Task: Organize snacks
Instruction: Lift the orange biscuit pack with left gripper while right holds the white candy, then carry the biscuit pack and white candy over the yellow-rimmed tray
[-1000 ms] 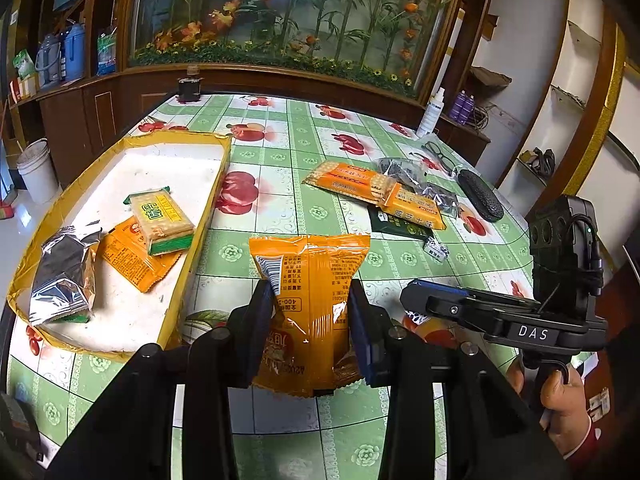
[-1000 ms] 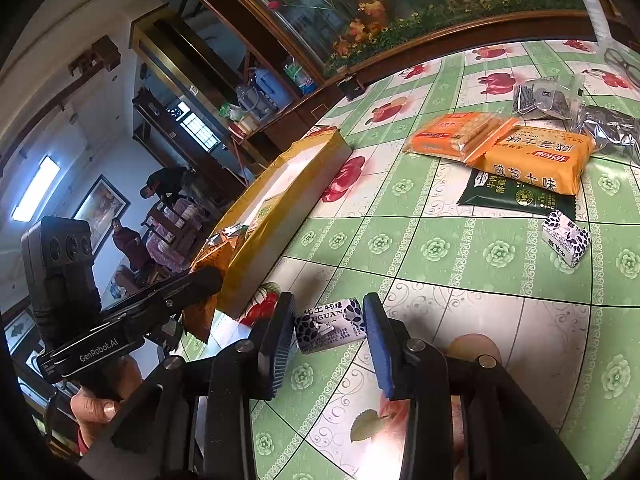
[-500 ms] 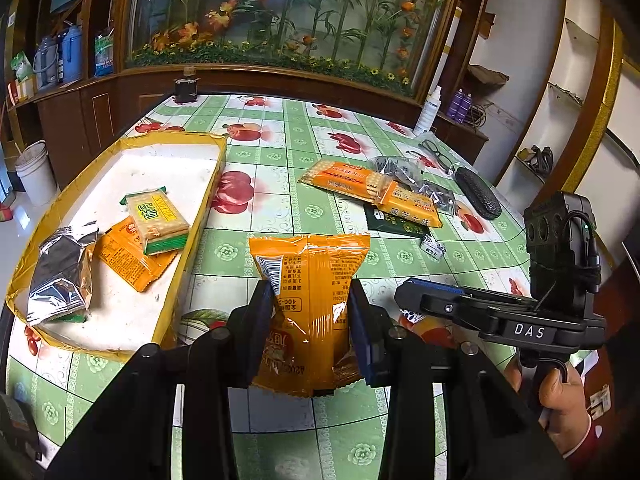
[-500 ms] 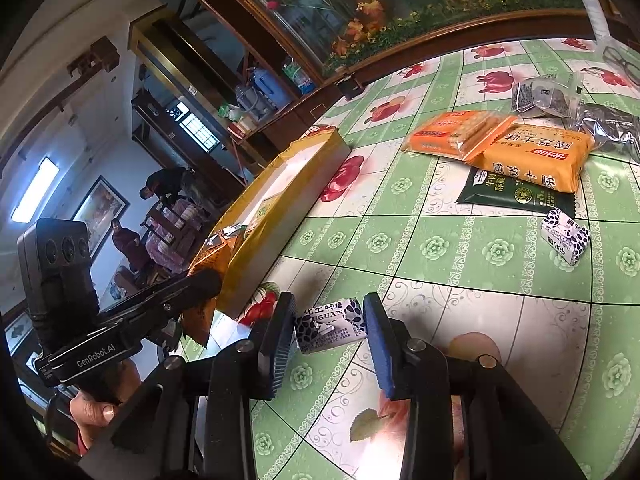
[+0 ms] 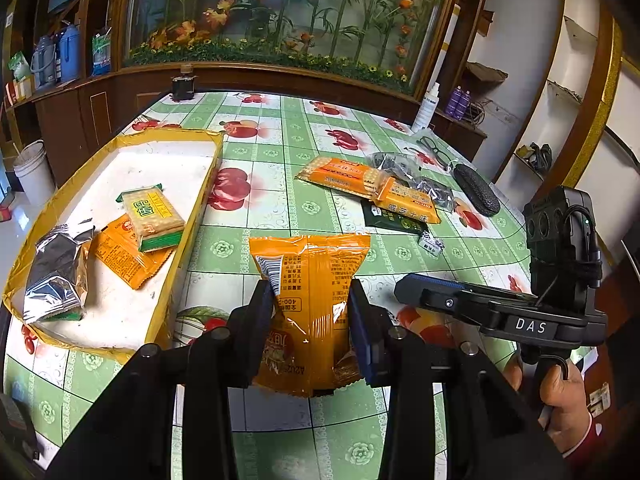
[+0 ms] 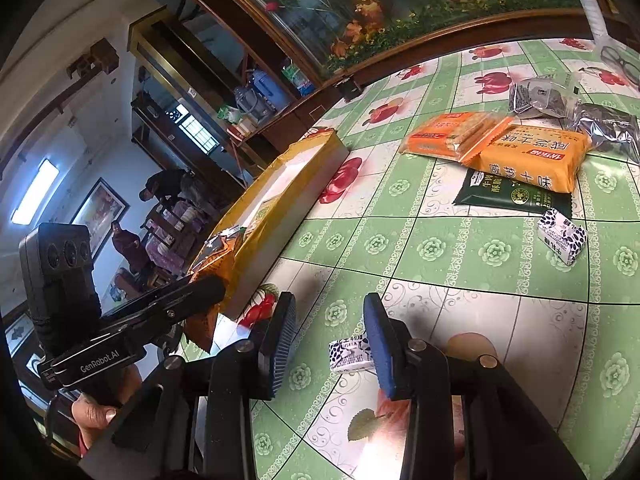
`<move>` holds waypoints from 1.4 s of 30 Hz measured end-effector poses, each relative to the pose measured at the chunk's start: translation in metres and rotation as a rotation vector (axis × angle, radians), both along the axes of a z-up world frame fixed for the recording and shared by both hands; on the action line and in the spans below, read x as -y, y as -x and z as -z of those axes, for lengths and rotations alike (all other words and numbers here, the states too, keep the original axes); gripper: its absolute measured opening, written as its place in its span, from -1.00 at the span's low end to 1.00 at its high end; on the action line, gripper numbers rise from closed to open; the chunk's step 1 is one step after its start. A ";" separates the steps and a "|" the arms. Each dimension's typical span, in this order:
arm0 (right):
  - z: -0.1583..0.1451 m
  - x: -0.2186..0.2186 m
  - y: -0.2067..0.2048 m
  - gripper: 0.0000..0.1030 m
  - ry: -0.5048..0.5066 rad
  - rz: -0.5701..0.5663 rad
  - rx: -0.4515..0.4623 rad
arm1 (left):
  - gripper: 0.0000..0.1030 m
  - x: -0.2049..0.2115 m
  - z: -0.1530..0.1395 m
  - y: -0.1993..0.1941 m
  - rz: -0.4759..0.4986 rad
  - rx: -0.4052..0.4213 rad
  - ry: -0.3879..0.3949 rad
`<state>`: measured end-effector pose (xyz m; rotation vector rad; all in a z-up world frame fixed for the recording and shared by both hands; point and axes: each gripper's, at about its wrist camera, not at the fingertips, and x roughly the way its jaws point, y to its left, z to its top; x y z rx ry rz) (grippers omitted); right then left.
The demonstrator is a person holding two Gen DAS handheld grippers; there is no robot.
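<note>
Three snacks lie in the yellow-rimmed tray (image 5: 188, 216) at the tabletop's left edge. The left gripper (image 5: 310, 316) pinches an orange snack bag (image 5: 308, 280) beside it; the right gripper (image 6: 330, 340), jaws slightly apart, straddles a small white candy (image 6: 347, 356). Several packets (image 5: 372, 188) wait near the right edge.

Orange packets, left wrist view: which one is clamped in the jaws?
The barcode-printed orange packet, pinched by the left gripper. The others lie flat: one in the tray, two on the table.
</note>
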<state>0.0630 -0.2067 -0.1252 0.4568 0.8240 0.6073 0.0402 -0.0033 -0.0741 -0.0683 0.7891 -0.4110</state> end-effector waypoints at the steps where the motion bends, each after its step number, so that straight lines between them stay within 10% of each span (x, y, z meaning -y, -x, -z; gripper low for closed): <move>1: 0.000 0.000 0.000 -0.27 0.000 0.001 0.001 | -0.33 0.000 0.000 0.000 0.000 0.001 0.000; 28: -0.002 0.009 0.008 -0.39 0.029 0.021 0.016 | -0.33 -0.026 0.012 0.008 -0.023 -0.021 0.011; 42: 0.014 -0.086 0.016 -0.25 0.590 -0.102 0.083 | -0.33 -0.034 0.014 0.007 -0.024 -0.025 0.025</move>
